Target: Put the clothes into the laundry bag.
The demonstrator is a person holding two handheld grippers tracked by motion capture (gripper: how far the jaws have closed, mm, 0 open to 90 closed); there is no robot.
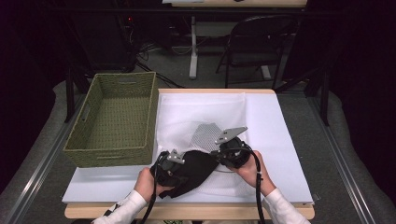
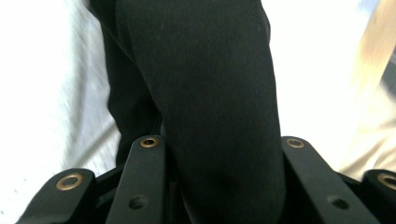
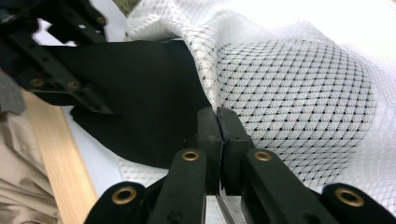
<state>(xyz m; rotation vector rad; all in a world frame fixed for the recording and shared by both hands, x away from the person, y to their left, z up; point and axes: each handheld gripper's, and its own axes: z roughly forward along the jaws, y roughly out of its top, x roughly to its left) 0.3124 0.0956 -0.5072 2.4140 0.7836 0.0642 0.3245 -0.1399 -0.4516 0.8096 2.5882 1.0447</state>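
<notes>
- Black cloth (image 1: 191, 170) lies near the table's (image 1: 285, 154) front edge, left of centre, partly tucked into a white mesh bag (image 1: 205, 116).
- Cloth's long axis runs diagonally: near end toward the front-left corner, far end up and right into the bag's mouth. A dark patch shows through the mesh (image 1: 205, 135) there.
- Left gripper (image 1: 169, 169) sits at the cloth's near-left end. In the left gripper view the cloth (image 2: 210, 116) fills the gap between the jaws and runs straight away from them; jaws clenched on it.
- Right gripper (image 1: 223, 153) is just right of the cloth's far end. In the right gripper view its fingers (image 3: 208, 130) are pressed together, pinching the bag's edge (image 3: 280, 93) at the opening; the cloth (image 3: 140, 93) lies to their left.
- Green basket (image 1: 116, 119) stands at the table's left edge, well apart from the cloth.
</notes>
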